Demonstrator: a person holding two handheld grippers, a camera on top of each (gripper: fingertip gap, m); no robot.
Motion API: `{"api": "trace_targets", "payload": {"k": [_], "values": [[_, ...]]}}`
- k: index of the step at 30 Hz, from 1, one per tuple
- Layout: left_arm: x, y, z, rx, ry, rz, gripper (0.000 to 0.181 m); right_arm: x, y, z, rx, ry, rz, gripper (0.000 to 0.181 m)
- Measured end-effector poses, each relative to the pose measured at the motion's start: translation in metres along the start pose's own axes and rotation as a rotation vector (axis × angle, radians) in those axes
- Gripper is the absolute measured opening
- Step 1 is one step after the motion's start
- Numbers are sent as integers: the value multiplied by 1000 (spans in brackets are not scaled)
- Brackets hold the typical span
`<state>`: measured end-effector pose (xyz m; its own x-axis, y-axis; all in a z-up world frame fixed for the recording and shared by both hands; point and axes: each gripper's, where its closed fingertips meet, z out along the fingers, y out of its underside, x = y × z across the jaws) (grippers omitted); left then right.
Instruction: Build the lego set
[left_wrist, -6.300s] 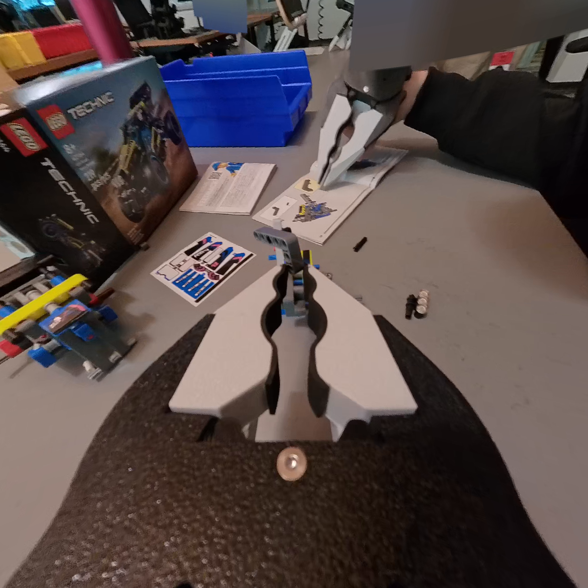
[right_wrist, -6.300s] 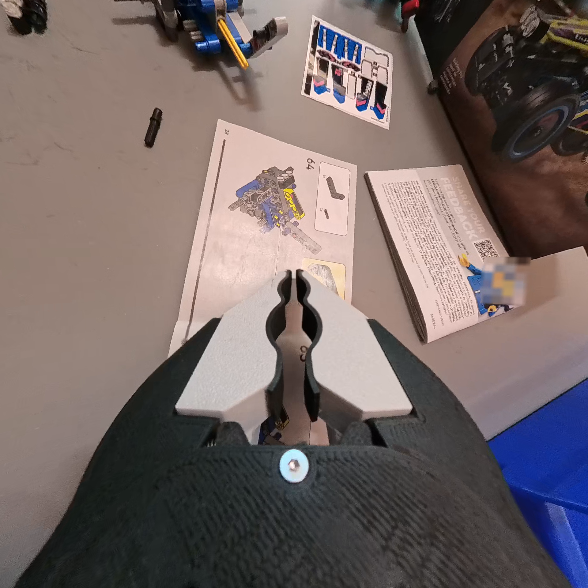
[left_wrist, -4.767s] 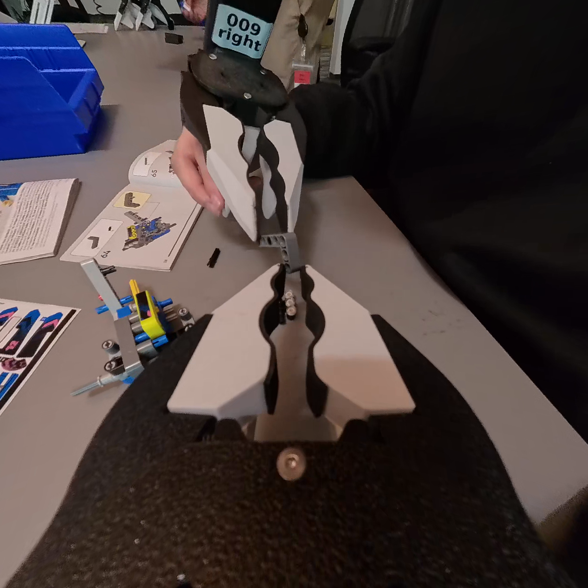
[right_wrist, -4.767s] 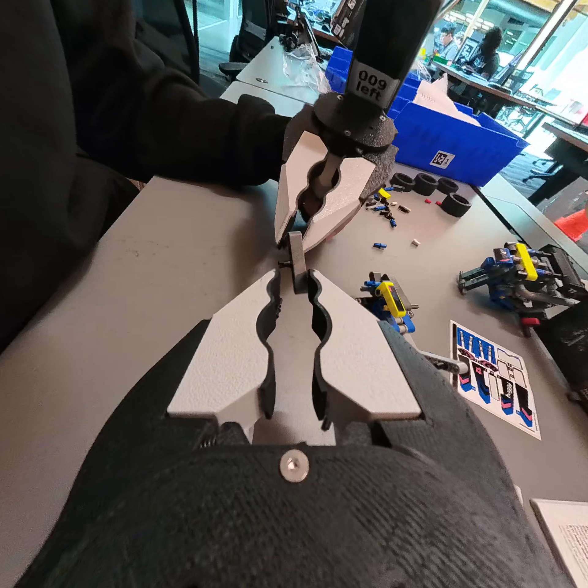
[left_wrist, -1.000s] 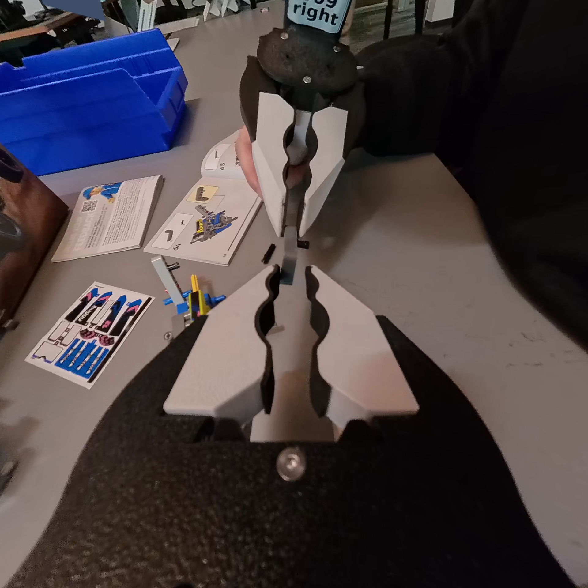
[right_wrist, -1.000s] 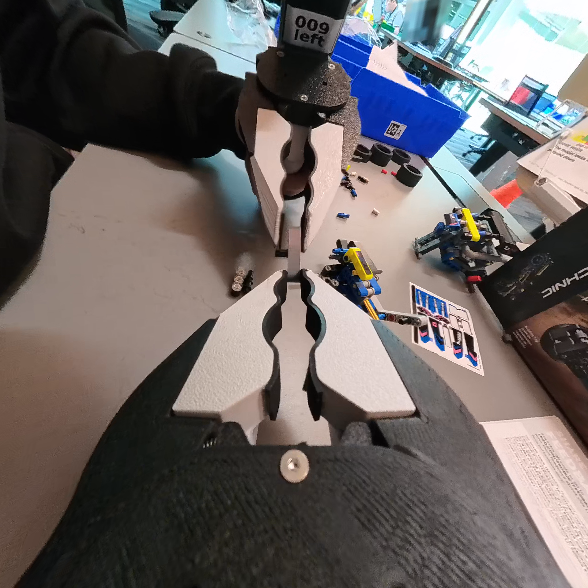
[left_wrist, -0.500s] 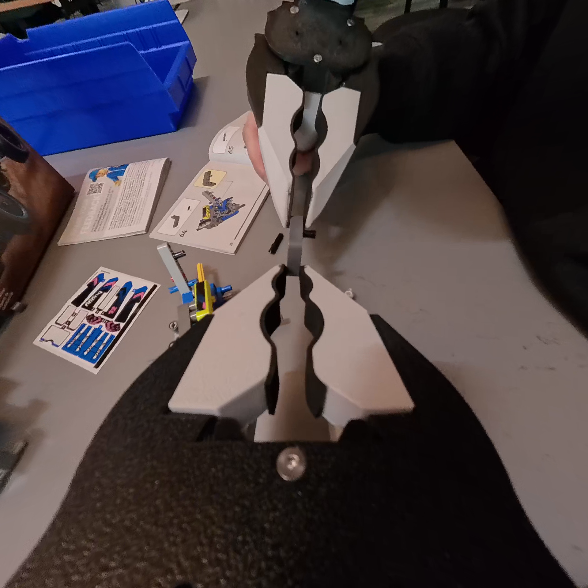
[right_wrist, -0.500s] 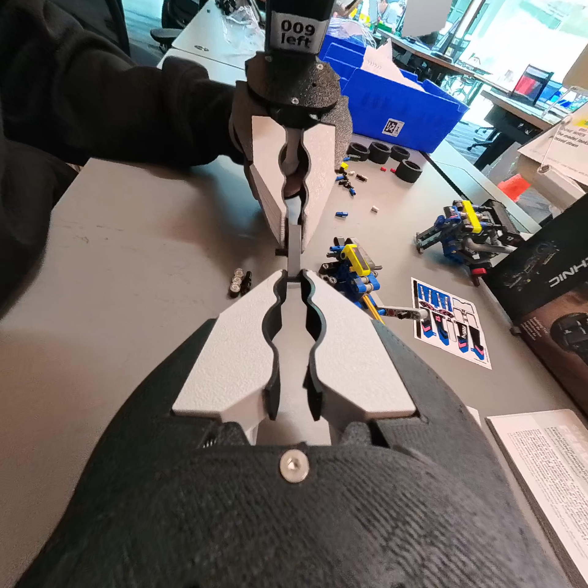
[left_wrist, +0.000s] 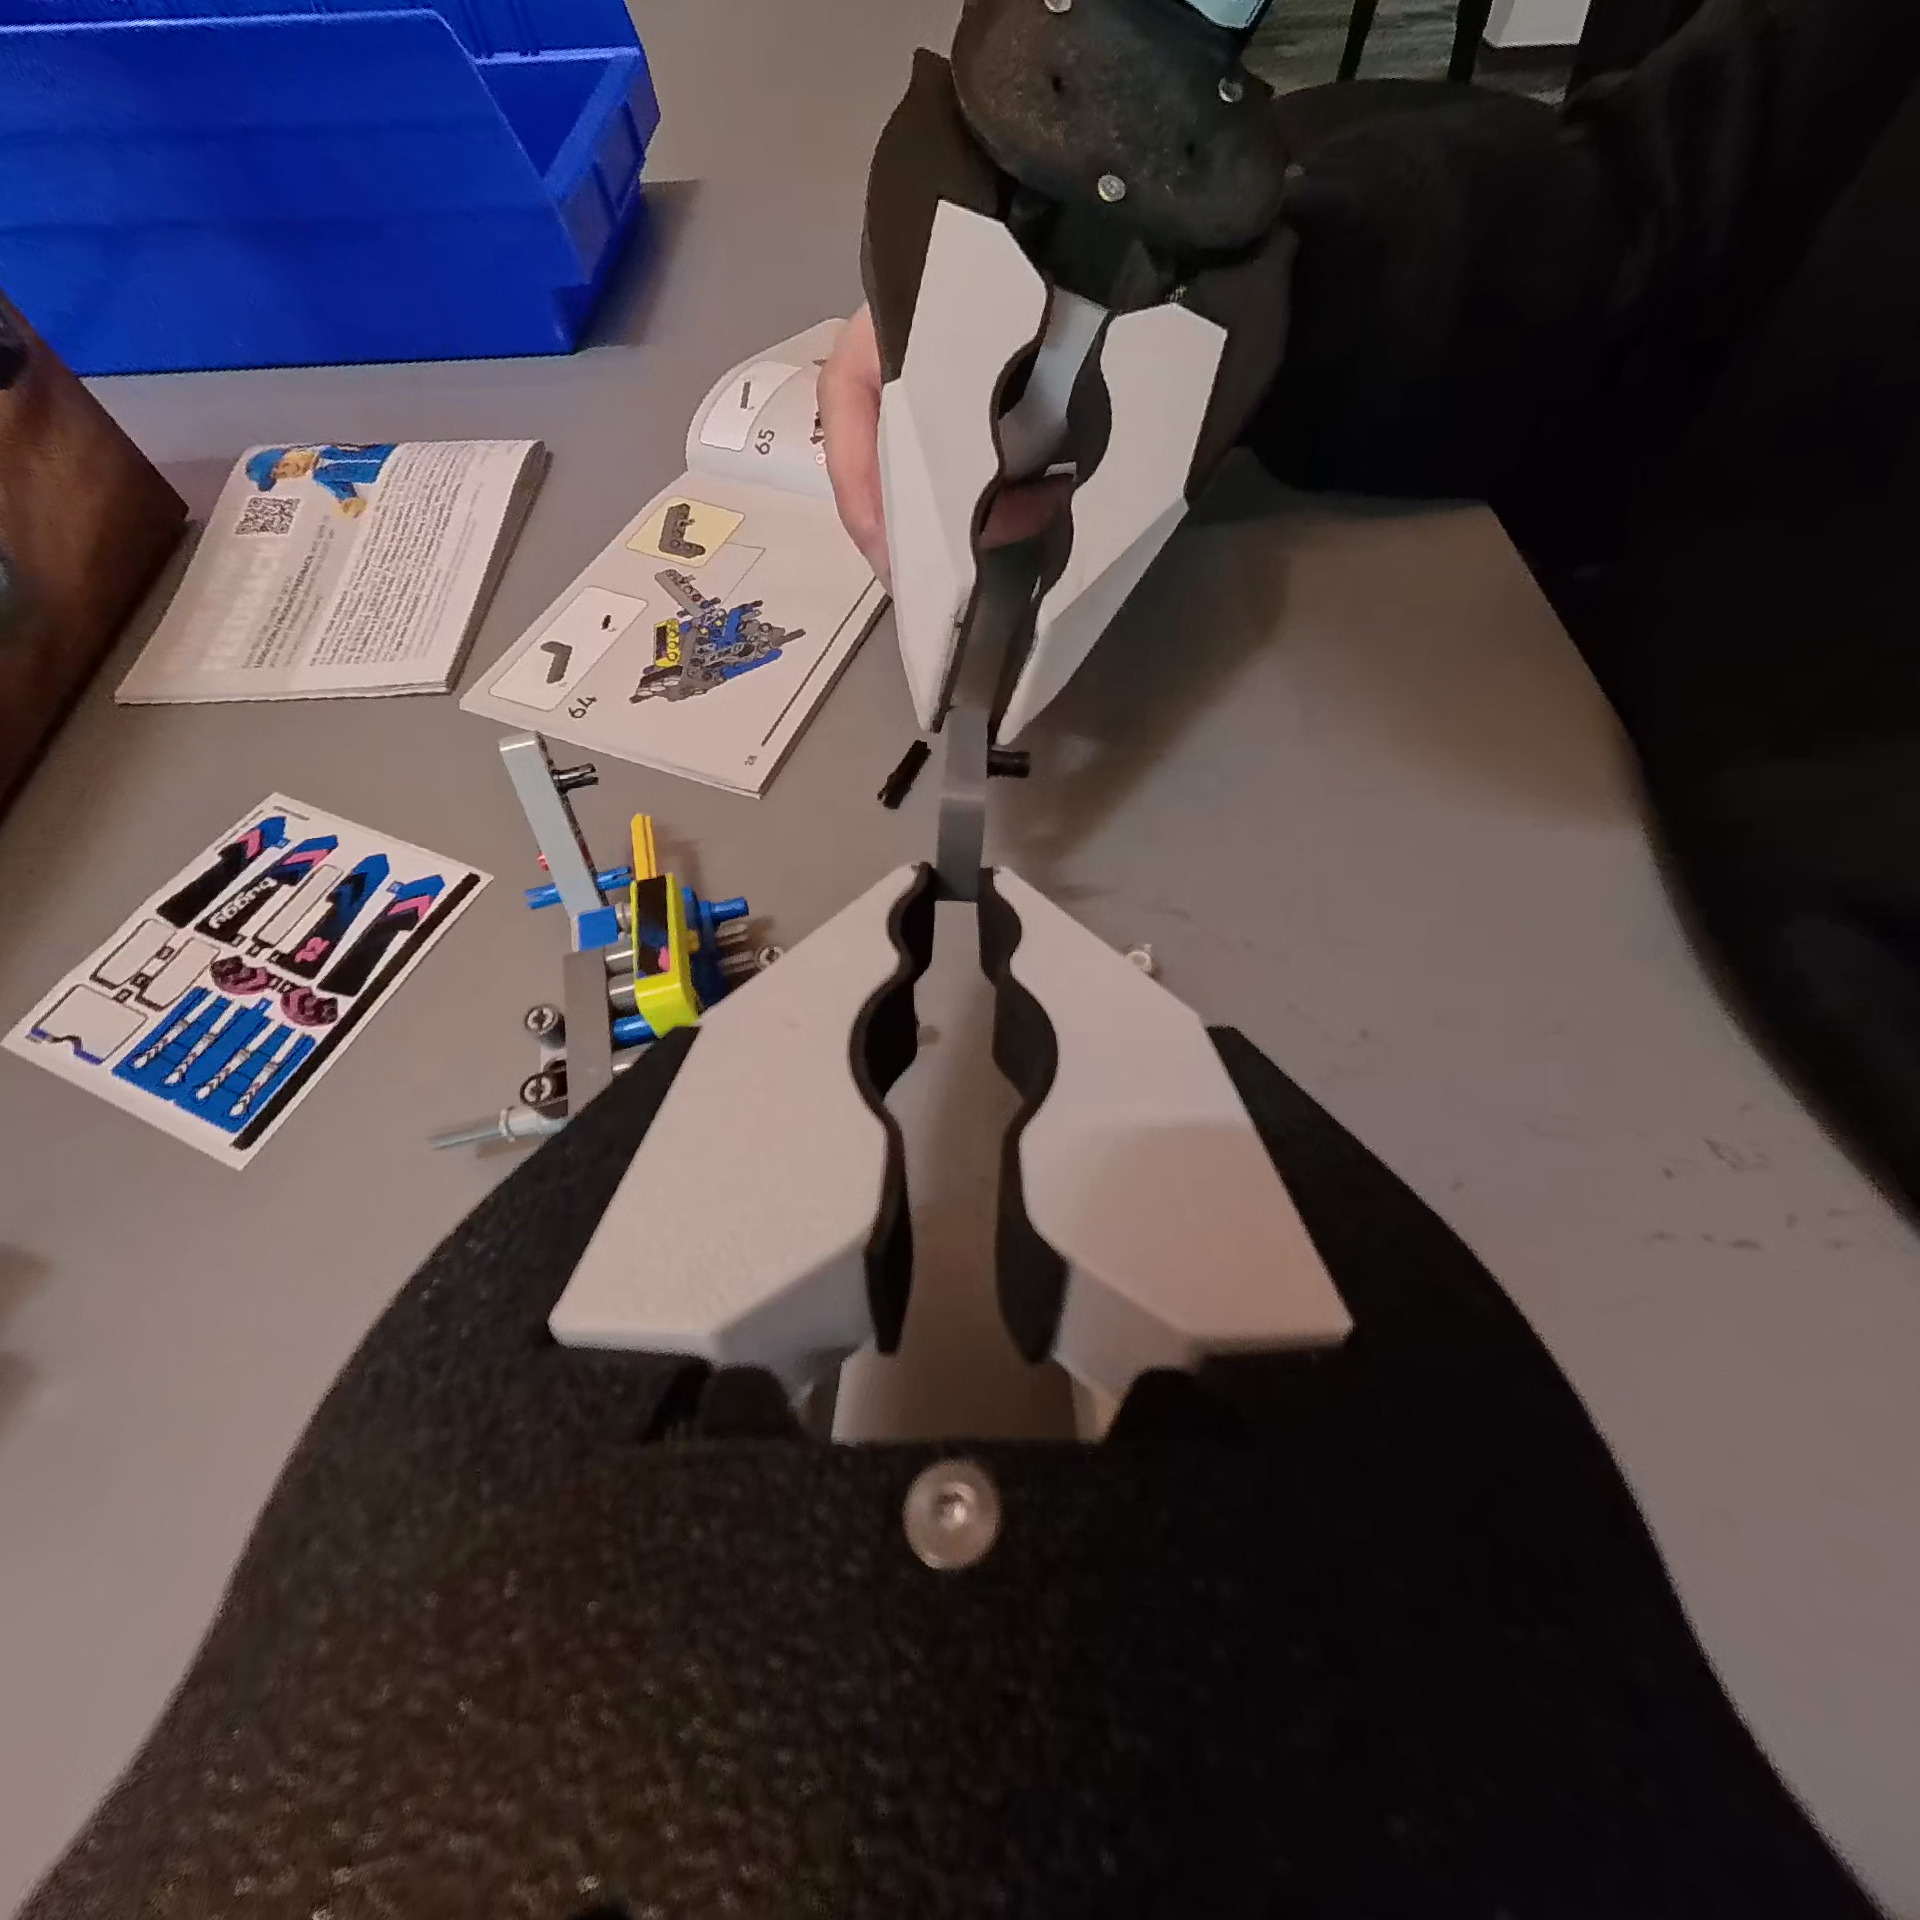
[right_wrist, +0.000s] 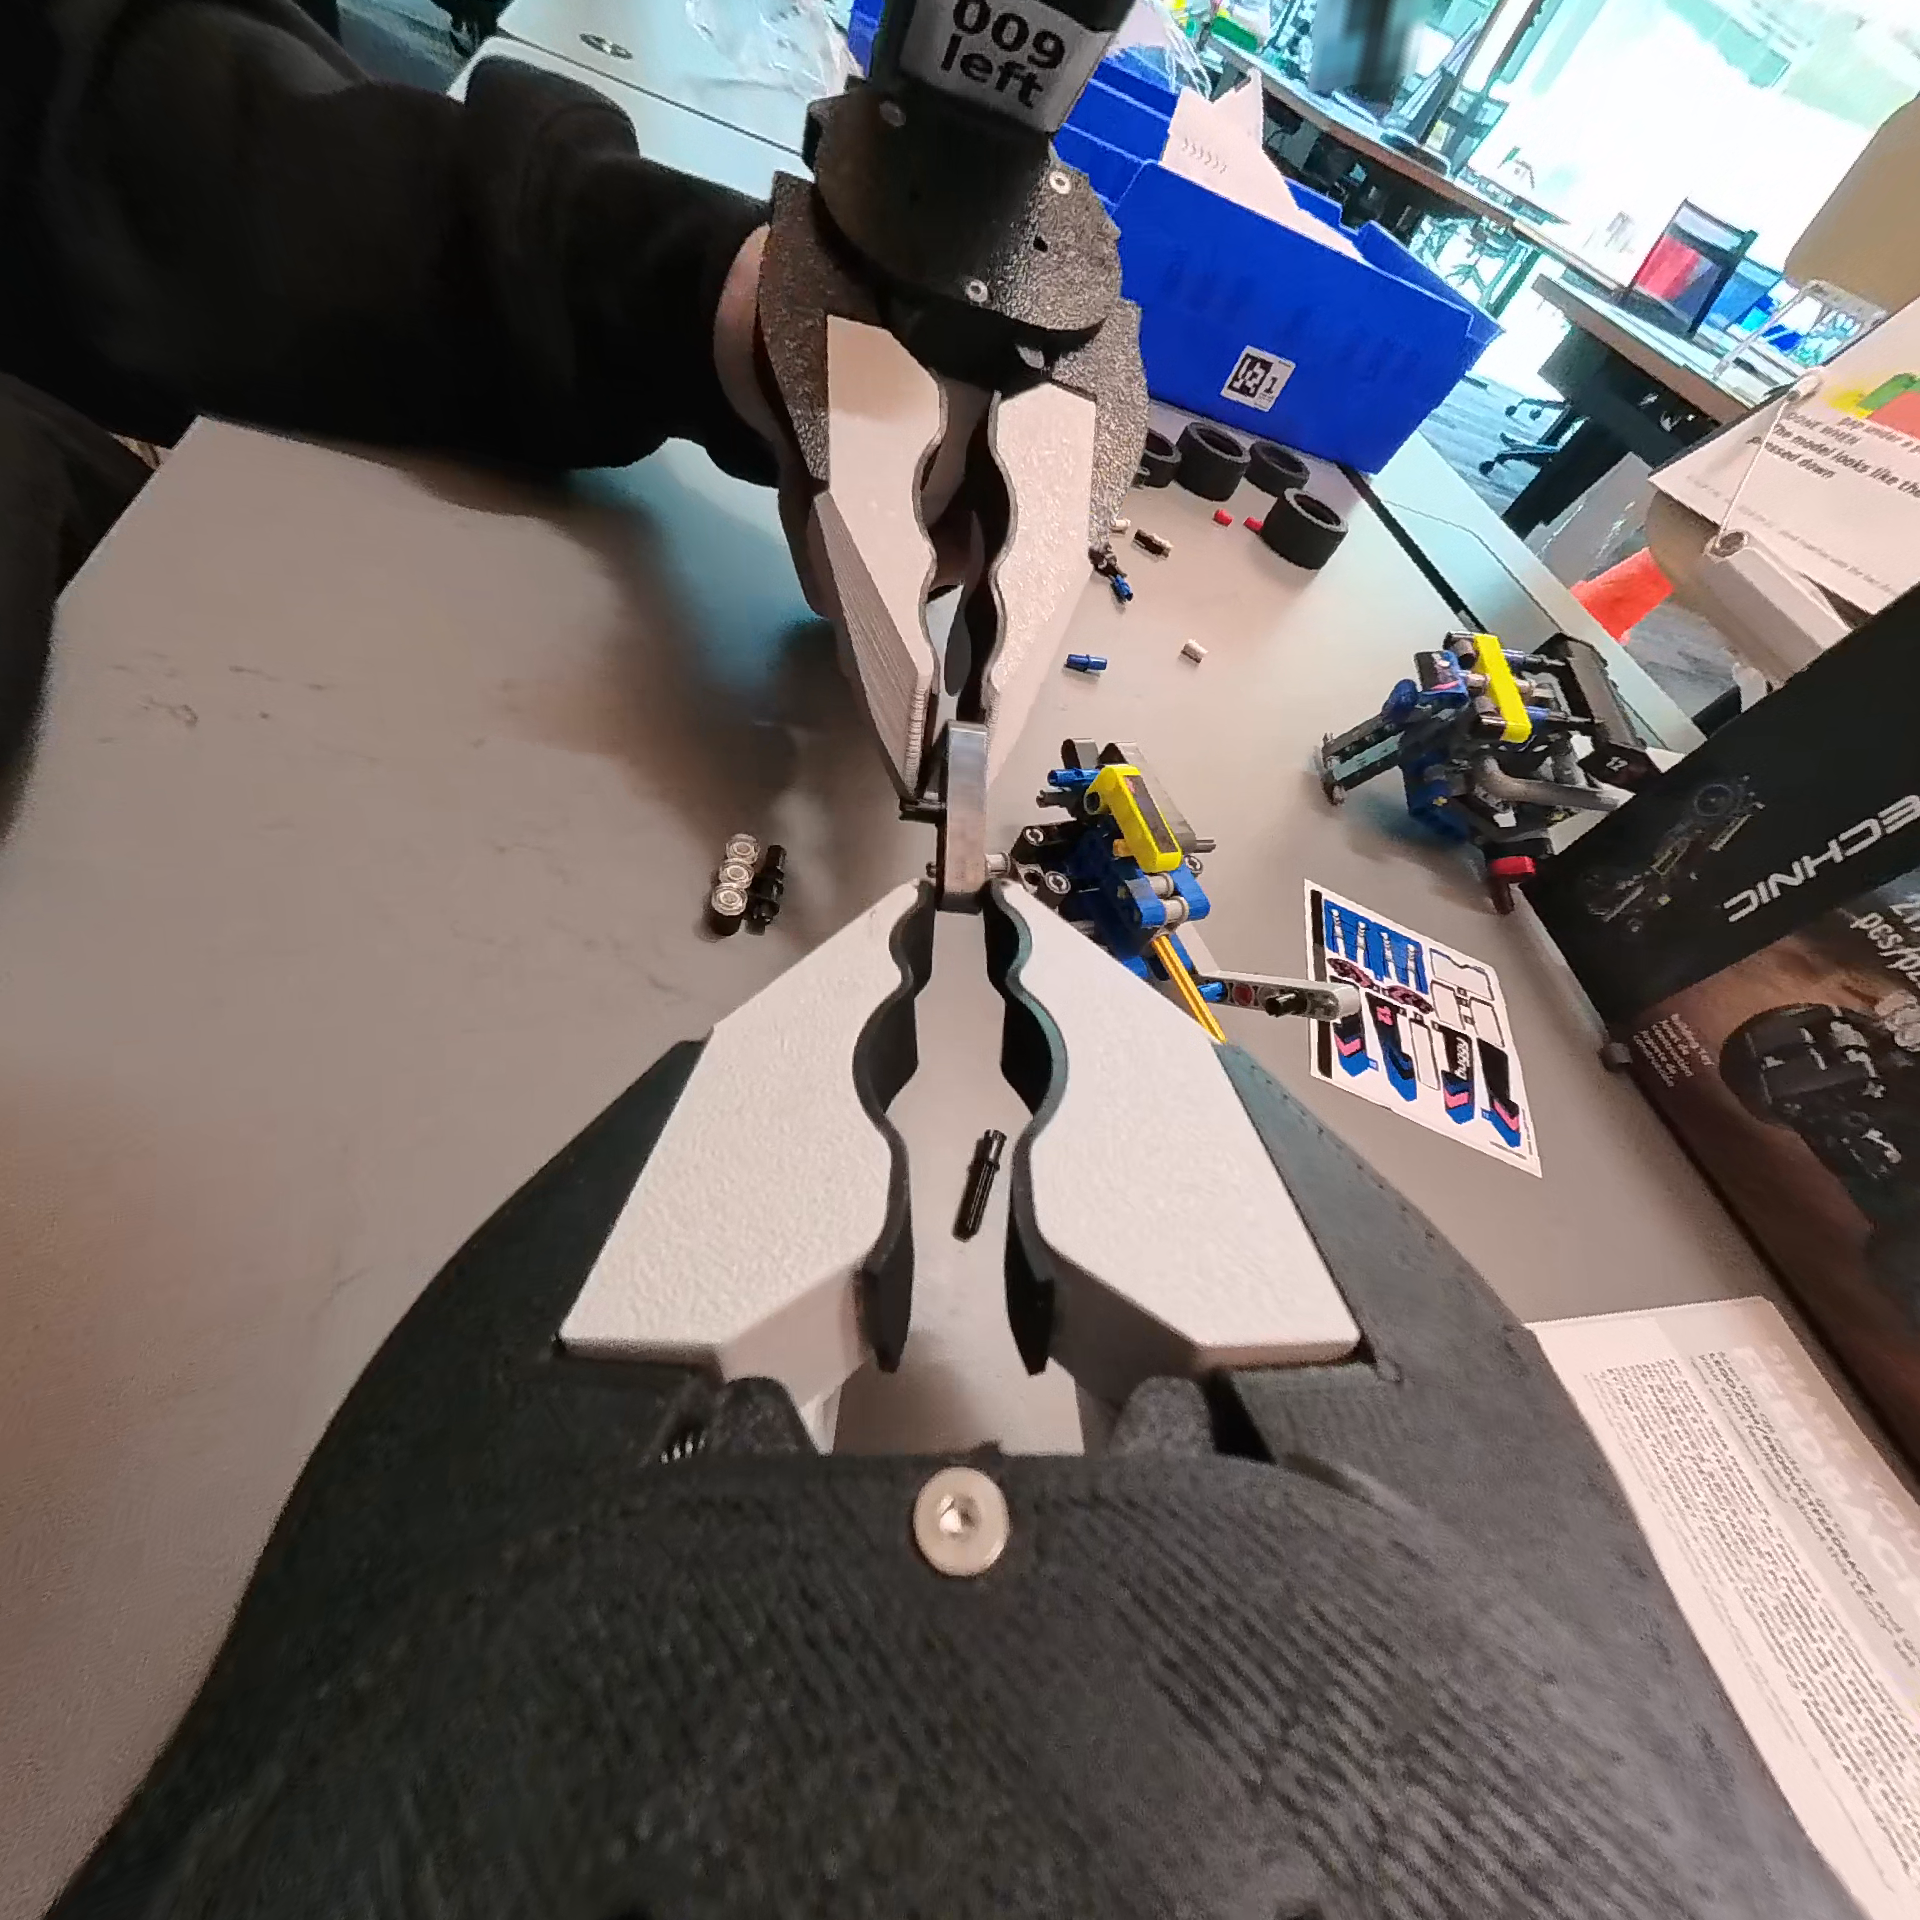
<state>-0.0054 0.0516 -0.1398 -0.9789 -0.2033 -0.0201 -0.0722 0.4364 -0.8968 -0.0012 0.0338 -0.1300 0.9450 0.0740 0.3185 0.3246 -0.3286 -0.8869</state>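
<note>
A grey lego beam (left_wrist: 963, 821) hangs in the air between my two grippers, which face each other tip to tip. My left gripper (left_wrist: 956, 888) is shut on one end of it. My right gripper (right_wrist: 961, 899) is shut on the other end. The beam (right_wrist: 966, 810) carries a short black pin (left_wrist: 1010, 764) that sticks out sideways. The left gripper shows opposite in the right wrist view (right_wrist: 951, 743), the right gripper in the left wrist view (left_wrist: 977, 717). A blue and yellow partial model (left_wrist: 644, 956) lies on the table beside them.
An open instruction booklet (left_wrist: 675, 644), a second booklet (left_wrist: 332, 571) and a sticker sheet (left_wrist: 239, 977) lie on the grey table. A loose black pin (right_wrist: 980, 1184) lies below the grippers. A larger model (right_wrist: 1475, 727), tyres (right_wrist: 1216, 457), blue bins (right_wrist: 1299, 301) and the lego box (right_wrist: 1787, 987) stand farther off. My two grippers' fingertips are within a few centimetres of each other. From either gripper's tips it is about 20 cm to the larger model (right_wrist: 1475, 727).
The right gripper left the booklet and took hold of the beam that the left gripper held. Within the last second the left gripper's jaws closed again on the beam's end.
</note>
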Motion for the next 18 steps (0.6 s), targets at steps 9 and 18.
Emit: {"api": "trace_targets", "payload": {"k": [9,18], "values": [[0,8,3,-61,-21,65,5,0,1,2,-12,8,-17,8],[-1,0,1,-27,-57,127,15,-1,3,2,-23,-2,-20,7]]}}
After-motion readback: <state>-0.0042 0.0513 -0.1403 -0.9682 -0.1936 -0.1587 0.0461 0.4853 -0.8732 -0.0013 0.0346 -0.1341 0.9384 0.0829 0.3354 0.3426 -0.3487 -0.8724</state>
